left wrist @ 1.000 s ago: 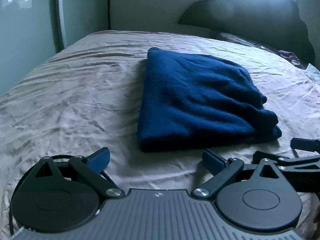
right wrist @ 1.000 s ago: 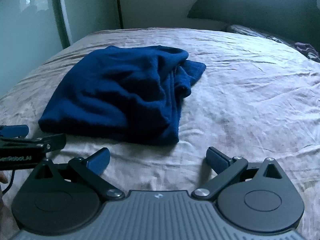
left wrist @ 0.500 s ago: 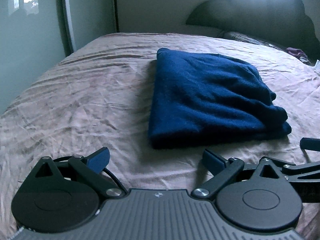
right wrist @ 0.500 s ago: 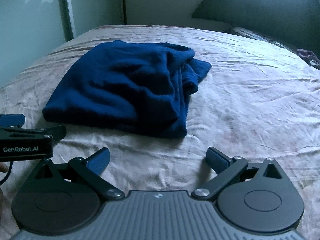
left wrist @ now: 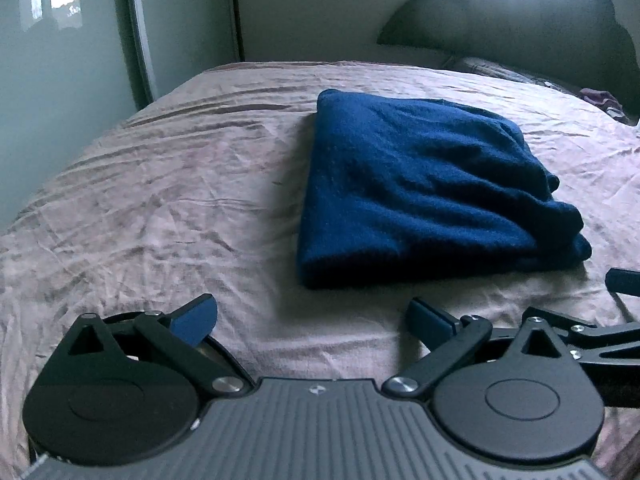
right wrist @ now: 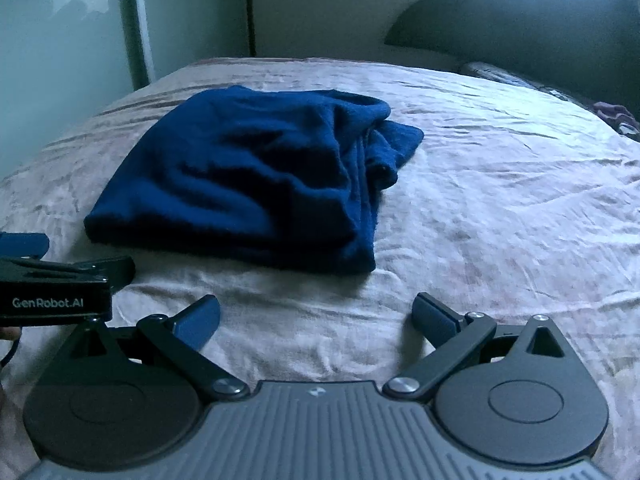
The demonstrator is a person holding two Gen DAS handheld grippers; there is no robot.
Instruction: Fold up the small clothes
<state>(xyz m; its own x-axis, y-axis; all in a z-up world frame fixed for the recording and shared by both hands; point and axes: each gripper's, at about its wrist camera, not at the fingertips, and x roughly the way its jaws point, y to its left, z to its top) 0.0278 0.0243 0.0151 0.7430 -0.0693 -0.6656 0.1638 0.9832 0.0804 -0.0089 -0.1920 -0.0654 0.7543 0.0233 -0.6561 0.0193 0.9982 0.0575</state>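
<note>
We see the left gripper (left wrist: 312, 316) w/ jaws spread wide, nothing btwn them, low over the pink bedsheet (left wrist: 160, 208). Folded blue garment (left wrist: 420, 192) lies mid-bed, just beyond both grippers. Right gripper (right wrist: 316, 316) likewise gapes, holding nothing.

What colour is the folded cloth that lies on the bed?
Dark blue, plain, no pattern. The folded cloth shows best in the left wrist view.
</note>
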